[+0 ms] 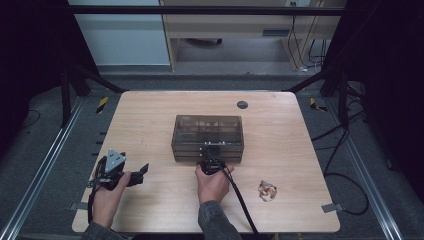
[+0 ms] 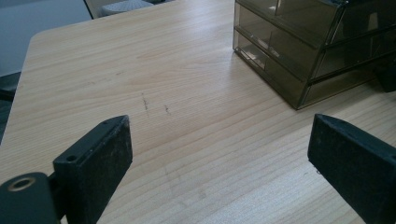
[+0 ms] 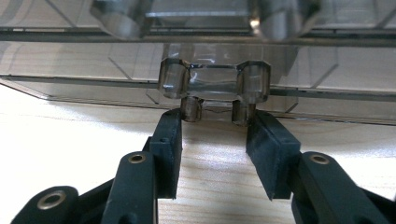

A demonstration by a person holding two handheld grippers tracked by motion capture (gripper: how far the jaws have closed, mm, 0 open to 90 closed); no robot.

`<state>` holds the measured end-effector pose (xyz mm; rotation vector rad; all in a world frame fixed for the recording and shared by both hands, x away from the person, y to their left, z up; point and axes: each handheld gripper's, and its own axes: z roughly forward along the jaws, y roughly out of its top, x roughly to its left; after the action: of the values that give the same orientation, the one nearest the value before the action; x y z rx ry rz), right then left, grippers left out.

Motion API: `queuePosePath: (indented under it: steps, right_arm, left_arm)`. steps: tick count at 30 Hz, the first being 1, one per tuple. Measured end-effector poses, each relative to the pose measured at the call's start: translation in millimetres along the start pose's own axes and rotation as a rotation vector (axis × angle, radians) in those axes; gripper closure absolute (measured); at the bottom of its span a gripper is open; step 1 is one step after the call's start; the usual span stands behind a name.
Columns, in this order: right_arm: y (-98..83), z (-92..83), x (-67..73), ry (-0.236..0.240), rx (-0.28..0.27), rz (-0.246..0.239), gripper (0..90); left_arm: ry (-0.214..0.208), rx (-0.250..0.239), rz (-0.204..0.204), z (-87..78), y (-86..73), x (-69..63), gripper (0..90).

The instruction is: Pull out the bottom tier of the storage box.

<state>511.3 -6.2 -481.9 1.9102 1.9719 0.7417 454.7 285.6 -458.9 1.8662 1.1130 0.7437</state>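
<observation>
A smoky clear drawer box (image 1: pixel 207 131) stands in the middle of the wooden table (image 1: pixel 150 115). My right gripper (image 1: pixel 210 152) is at its front, low down. In the right gripper view the gripper (image 3: pixel 215 122) has its two black jaws closed from both sides on the clear handle (image 3: pixel 215 81) of a lower drawer, and the fingertips (image 3: pixel 170 126) touch the handle's small posts. The drawer looks closed. My left gripper (image 1: pixel 143 171) rests near the table's front left, held by a hand, wide open (image 2: pixel 219 135) over bare wood. The drawer box (image 2: pixel 299 51) lies ahead of it to the right.
A small crumpled shiny item (image 1: pixel 267 191) lies at the front right of the table. A black round plug (image 1: pixel 242 105) sits near the far edge. The right gripper's cable (image 1: pixel 240 200) trails back over the front edge. Dark frame rails flank the table.
</observation>
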Motion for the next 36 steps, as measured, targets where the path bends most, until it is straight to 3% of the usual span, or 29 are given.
queuePosePath:
  steps: [36]
  right_arm:
    - [-3.6,-2.7,-0.4,0.006,0.003,-0.009,57.0]
  left_arm:
    - [-0.004,0.006,0.002,0.7,0.0,0.0,6.2]
